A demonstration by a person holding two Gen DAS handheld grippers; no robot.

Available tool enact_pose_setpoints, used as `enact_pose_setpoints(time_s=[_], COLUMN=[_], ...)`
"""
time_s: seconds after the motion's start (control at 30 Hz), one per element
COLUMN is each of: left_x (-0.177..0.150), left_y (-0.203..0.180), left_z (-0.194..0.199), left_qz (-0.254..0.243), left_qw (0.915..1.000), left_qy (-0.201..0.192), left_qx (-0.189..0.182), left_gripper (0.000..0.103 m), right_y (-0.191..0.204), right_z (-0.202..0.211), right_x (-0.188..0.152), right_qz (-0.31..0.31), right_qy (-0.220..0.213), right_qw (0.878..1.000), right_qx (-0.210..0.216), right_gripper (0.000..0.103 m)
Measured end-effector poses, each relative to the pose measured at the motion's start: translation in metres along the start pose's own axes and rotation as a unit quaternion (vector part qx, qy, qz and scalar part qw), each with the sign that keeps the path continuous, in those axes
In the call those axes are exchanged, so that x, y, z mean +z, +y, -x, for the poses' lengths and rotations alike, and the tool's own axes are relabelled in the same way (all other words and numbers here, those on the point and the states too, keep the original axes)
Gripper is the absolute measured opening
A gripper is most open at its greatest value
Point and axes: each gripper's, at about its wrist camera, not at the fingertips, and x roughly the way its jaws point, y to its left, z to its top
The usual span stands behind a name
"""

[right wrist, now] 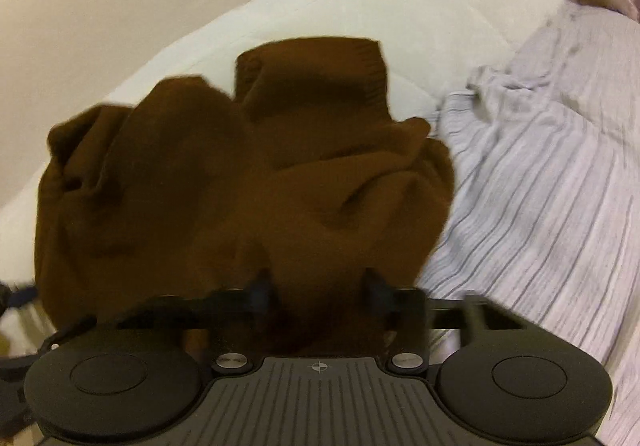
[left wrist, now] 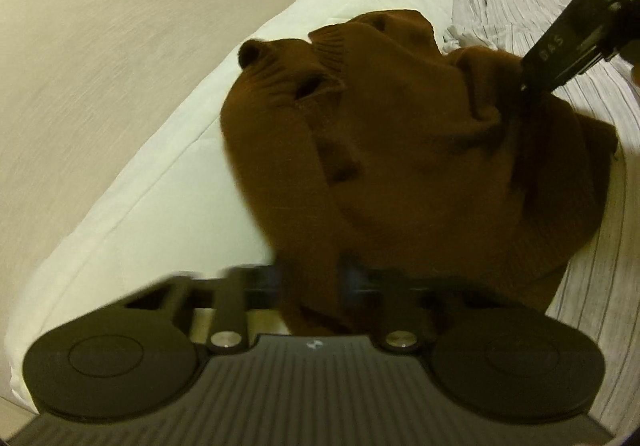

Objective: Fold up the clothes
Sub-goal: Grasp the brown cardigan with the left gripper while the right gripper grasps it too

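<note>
Lying on striped bedding (right wrist: pixel 540 206): brown sweater (right wrist: pixel 240 186).

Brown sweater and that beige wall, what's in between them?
A white mattress edge lies between the brown sweater and the beige wall; the left wrist view shows it, and so does the right.

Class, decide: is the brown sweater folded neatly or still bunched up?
Bunched up. The sweater hangs in loose lumps, collar crumpled, gripped by both tools over the bed.

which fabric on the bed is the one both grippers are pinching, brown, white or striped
The brown sweater: the left gripper and right gripper both clamp its knit. The white duvet and striped sheet lie ungripped beside it.
</note>
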Motion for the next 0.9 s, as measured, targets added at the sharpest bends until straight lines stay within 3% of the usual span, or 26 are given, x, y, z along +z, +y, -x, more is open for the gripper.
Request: enact_pose_setpoints(time_s=[0.03,0.13,0.23,0.4,0.5,0.6,0.7,0.9], left_x=[0.002,0.009,0.013,0.015,0.015,0.015,0.019,0.014], left_y=[0.003,0.006,0.002,-0.023,-0.052,-0.095,-0.146,-0.261], left_z=[0.006,0.039,0.095,0.192,0.238,0.277,0.313,0.386], left_qz=[0.008,0.01,-0.005,-0.008,-0.028,-0.047,-0.082,-0.159], left_qw=[0.9999,0.9986,0.9933,0.9767,0.9623,0.9421,0.9147,0.845], left_qy=[-0.005,-0.044,-0.103,-0.163,-0.184,-0.191,-0.198,-0.217], left_qx=[-0.009,-0.027,-0.053,-0.14,-0.198,-0.272,-0.342,-0.462], left_gripper=[0.011,0.009,0.009,0.008,0.008,0.008,0.008,0.008], right_y=[0.001,0.01,0.006,-0.006,-0.031,-0.057,-0.086,-0.149], right_z=[0.006,0.036,0.102,0.213,0.286,0.354,0.417,0.538], right_x=[0.001,0.0,-0.014,-0.042,-0.094,-0.154,-0.215,-0.313], right_qz=[0.002,0.035,0.025,0.004,-0.046,-0.096,-0.157,-0.263], right_qy=[-0.003,-0.012,-0.045,-0.098,-0.115,-0.125,-0.134,-0.161], right_qw=[1.0,0.999,0.998,0.994,0.992,0.987,0.974,0.925], right_qx=[0.002,0.009,0.022,0.041,0.01,-0.037,-0.098,-0.223], right_gripper=[0.016,0.012,0.012,0.011,0.011,0.011,0.011,0.011])
